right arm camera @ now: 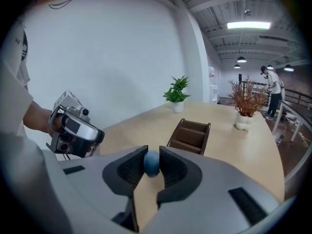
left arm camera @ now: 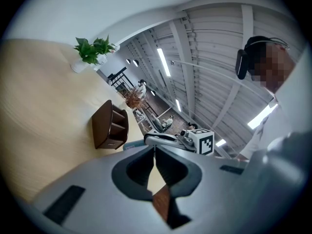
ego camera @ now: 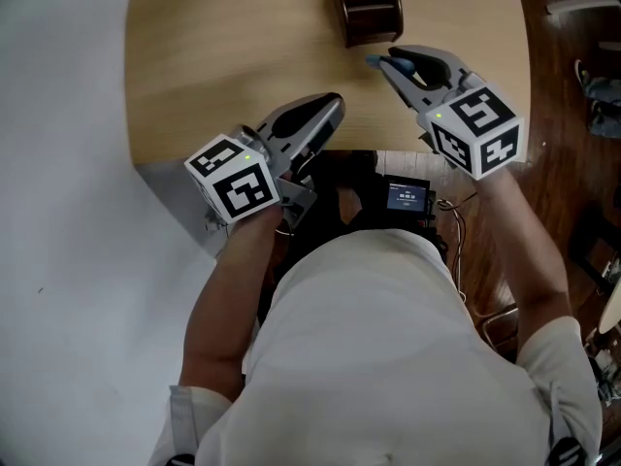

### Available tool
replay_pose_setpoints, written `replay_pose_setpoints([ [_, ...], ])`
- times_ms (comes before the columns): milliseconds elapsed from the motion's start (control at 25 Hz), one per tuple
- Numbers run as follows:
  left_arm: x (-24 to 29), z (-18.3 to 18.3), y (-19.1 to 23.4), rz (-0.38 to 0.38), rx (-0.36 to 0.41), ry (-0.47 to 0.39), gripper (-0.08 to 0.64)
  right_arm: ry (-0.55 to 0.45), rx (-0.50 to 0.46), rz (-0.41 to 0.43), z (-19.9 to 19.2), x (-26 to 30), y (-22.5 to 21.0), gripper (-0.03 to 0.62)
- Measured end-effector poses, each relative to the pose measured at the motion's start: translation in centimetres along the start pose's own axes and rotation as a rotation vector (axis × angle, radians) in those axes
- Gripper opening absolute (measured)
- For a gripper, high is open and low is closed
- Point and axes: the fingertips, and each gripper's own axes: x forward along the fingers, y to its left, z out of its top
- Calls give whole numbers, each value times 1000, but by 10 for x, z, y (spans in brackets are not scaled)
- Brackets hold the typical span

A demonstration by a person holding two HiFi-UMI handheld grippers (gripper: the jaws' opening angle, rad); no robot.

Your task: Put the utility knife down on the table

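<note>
1. Round-edged pale wooden table (ego camera: 243,56). There is bare top near my right gripper, and I judge it the best landing spot for the knife.

2. Dark brown wooden desk organiser with open compartments (ego camera: 367,3). It stands on the table beyond my right gripper, and the set-down should stay clear of it.

3. My right gripper, grey with a marker cube (ego camera: 380,61). It is over the table's near right part, with the jaws clamped on the knife. To do this well, I judge I should lower slowly and level until the handle bears on the wood, and only then part the jaws.

4. My left gripper, same build (ego camera: 335,100). It is at the table's near edge, jaws closed together with nothing between them. It is best kept aside.

5. Blue-handled utility knife (right arm camera: 151,163). It is pinched between my right jaws and carried above the tabletop. I cannot see the blade.
</note>
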Motion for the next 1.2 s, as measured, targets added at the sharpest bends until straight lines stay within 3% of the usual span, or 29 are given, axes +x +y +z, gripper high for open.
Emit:
replay_pose_setpoints([
  [680,9,15,-11,-33,39,-5,5,72,-255,-60,18,33,-26,74],
  [1200,11,13,-11,-34,18,1,5,210,-476,-110,-16,69,-45,74],
])
